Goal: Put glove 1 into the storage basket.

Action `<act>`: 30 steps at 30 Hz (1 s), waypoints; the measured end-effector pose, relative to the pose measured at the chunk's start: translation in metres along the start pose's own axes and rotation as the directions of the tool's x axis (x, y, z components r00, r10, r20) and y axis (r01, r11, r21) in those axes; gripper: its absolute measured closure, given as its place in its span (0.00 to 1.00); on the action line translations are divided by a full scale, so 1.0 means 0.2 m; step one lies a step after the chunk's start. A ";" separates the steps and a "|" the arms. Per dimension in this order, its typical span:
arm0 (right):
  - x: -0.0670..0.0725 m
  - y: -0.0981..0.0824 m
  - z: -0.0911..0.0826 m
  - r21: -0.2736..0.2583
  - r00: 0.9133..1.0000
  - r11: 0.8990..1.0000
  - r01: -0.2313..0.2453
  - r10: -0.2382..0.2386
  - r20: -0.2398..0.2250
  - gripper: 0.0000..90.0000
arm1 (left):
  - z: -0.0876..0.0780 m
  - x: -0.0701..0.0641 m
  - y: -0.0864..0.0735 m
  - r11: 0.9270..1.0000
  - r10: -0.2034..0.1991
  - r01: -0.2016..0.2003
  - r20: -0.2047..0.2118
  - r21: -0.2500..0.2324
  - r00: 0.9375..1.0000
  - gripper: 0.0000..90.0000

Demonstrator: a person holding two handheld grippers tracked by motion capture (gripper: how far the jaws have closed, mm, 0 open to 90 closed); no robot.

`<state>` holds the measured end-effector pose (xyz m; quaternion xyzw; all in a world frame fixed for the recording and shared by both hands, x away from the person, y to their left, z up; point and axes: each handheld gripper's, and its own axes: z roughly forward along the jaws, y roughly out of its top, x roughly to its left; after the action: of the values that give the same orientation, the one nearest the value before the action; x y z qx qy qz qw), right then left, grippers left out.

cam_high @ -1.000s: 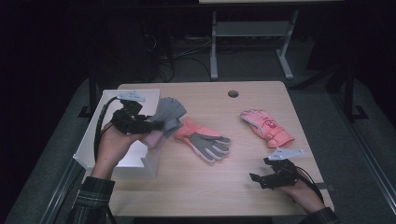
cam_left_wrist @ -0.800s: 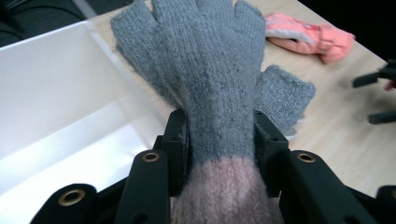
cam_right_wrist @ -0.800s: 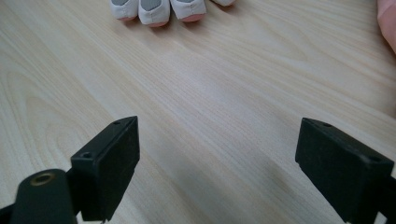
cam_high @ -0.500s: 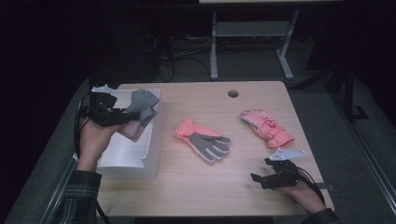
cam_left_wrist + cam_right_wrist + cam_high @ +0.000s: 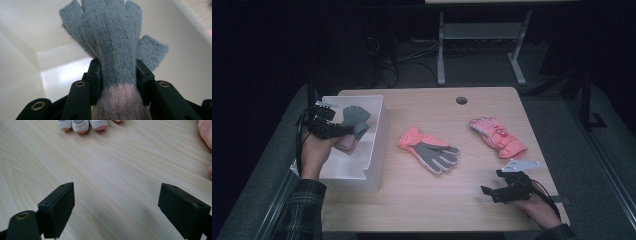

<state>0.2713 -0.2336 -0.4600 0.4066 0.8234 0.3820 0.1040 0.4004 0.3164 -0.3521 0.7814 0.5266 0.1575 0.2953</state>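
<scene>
Jaws of the left gripper (image 5: 343, 131) pinch the grey knit glove (image 5: 112, 47), fingers pointing toward 1 o'clock over the white bin (image 5: 377, 145); right gripper (image 5: 116, 212) jaws spread, idle

High view: above, facing forward and down on the pale wooden desk (image 5: 422, 200). Left gripper view: close inside the white plastic bin (image 5: 22, 27) (image 5: 374, 145). Right gripper view: low, skimming the desk (image 5: 112, 177).
</scene>
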 end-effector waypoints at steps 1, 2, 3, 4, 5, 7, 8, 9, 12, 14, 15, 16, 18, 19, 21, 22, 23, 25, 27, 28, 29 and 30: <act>0.00 0.00 0.00 0.002 1.000 1.000 0.002 -0.002 0.001 0.15 | 0.02 0.01 -0.01 1.000 -0.005 0.005 -0.009 0.011 1.000 0.70; 0.00 0.00 0.00 0.002 1.000 1.000 0.004 -0.004 0.002 0.15 | 0.04 0.03 -0.02 1.000 -0.015 0.015 -0.014 0.020 1.000 0.70; 0.00 0.00 0.00 0.000 1.000 1.000 0.008 -0.008 0.002 0.15 | 0.06 0.04 -0.03 0.999 -0.027 0.028 -0.015 0.026 1.000 0.70; 0.00 0.00 -0.01 0.003 1.000 1.000 0.004 -0.004 0.001 0.15 | 0.07 0.05 -0.04 0.999 -0.034 0.035 -0.013 0.029 0.999 0.70; 0.00 0.00 -0.01 0.003 1.000 1.000 0.003 -0.003 0.002 0.15 | 0.08 0.05 -0.05 0.999 -0.037 0.037 -0.012 0.033 0.999 0.70; 0.00 0.00 -0.01 0.005 1.000 1.000 0.001 -0.001 0.002 0.15 | 0.11 0.06 -0.05 0.998 -0.024 0.026 -0.037 0.064 0.999 0.70; 0.00 0.00 0.00 0.005 1.000 1.000 0.002 -0.002 0.001 0.15 | 0.12 0.06 -0.06 0.997 -0.027 0.030 -0.050 0.068 0.998 0.70; -0.01 0.00 -0.01 0.006 1.000 1.000 0.005 -0.005 0.001 0.15 | 0.13 0.07 -0.06 0.997 -0.028 0.032 -0.055 0.072 0.998 0.70; 0.00 0.00 -0.01 0.005 1.000 1.000 0.006 -0.006 -0.002 0.15 | 0.17 0.09 -0.08 0.995 -0.040 0.045 -0.060 0.092 0.997 0.70; 0.00 0.00 -0.01 0.004 1.000 1.000 0.006 -0.006 -0.002 0.15 | 0.20 0.10 -0.11 0.992 -0.043 0.051 -0.066 0.115 0.997 0.70; 0.00 0.00 -0.01 0.005 1.000 1.000 0.006 -0.006 -0.002 0.15 | 0.22 0.11 -0.12 0.990 -0.040 0.049 -0.069 0.134 0.997 0.70; 0.00 0.00 0.00 0.005 1.000 1.000 0.006 -0.006 -0.002 0.15 | 0.23 0.11 -0.13 0.989 -0.042 0.052 -0.071 0.141 0.997 0.69; 0.00 -0.01 0.00 0.006 1.000 1.000 0.005 -0.005 -0.003 0.15 | 0.26 0.11 -0.15 0.985 -0.040 0.052 -0.072 0.166 0.997 0.69; 0.00 -0.01 0.00 0.006 1.000 1.000 0.005 -0.005 -0.004 0.15 | 0.27 0.11 -0.16 0.983 -0.037 0.051 -0.081 0.175 0.996 0.68; 0.00 -0.01 0.00 0.006 1.000 1.000 0.004 -0.004 -0.003 0.15 | 0.30 0.11 -0.17 0.979 -0.026 0.046 -0.102 0.200 0.994 0.67; 0.00 -0.01 0.00 0.006 1.000 1.000 0.003 -0.003 -0.004 0.15 | 0.31 0.11 -0.18 0.976 -0.033 0.054 -0.105 0.209 0.994 0.65; 0.00 -0.01 0.00 0.005 1.000 1.000 0.005 -0.005 -0.004 0.15 | 0.31 0.11 -0.17 0.976 -0.037 0.059 -0.110 0.210 0.993 0.63; 0.00 -0.01 0.00 0.005 1.000 1.000 0.004 -0.004 -0.004 0.15 | 0.32 0.11 -0.17 0.977 -0.055 0.077 -0.112 0.200 0.992 0.57; 0.00 -0.01 0.00 0.003 1.000 1.000 0.004 -0.004 -0.004 0.15 | 0.32 0.10 -0.17 0.975 -0.074 0.092 -0.096 0.204 0.993 0.47; 0.00 -0.01 0.00 0.003 1.000 1.000 0.003 -0.003 -0.004 0.15 | 0.33 0.10 -0.17 0.974 -0.073 0.090 -0.089 0.209 0.993 0.42; 0.00 -0.01 0.00 0.003 1.000 1.000 0.002 -0.002 -0.005 0.15 | 0.33 0.09 -0.17 0.975 -0.067 0.085 -0.094 0.204 0.993 0.37; 0.00 -0.01 -0.01 0.003 1.000 1.000 0.001 -0.001 -0.006 0.15 | 0.33 0.09 -0.17 0.977 -0.057 0.076 -0.104 0.197 0.993 0.32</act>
<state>0.2699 -0.2349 -0.4605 0.4051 0.8245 0.3820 0.1013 0.4189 0.3227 -0.4251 0.7806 0.5795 0.1315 0.1939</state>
